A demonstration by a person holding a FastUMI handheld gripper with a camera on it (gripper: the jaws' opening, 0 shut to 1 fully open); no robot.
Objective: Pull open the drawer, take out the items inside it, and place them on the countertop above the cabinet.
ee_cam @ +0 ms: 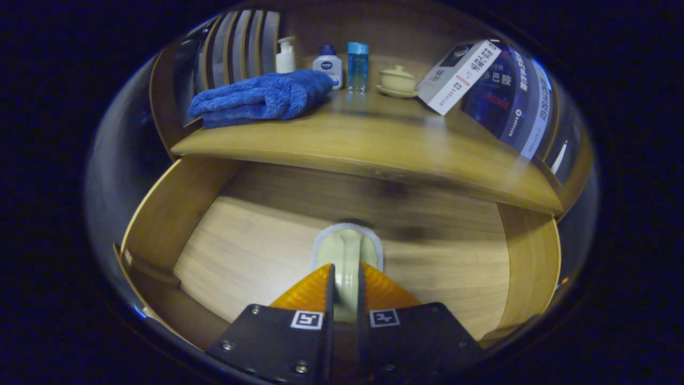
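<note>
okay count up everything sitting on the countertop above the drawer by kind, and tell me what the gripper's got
Blue towel: 1
Bottles: 3, a pump bottle, a white bottle, a blue bottle
Lidded cup on saucer: 1
Box: 1
Books: count unclear
Total counted: 6
The gripper is shut on a pale brush over the open drawer.

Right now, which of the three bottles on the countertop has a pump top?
The white bottle nearest the blue towel. The Nivea bottle and clear blue bottle have plain caps.

Gripper view: rides above fingers (346, 278), faces forward-down, close over open drawer (160, 214), countertop (374, 133) beyond.
</note>
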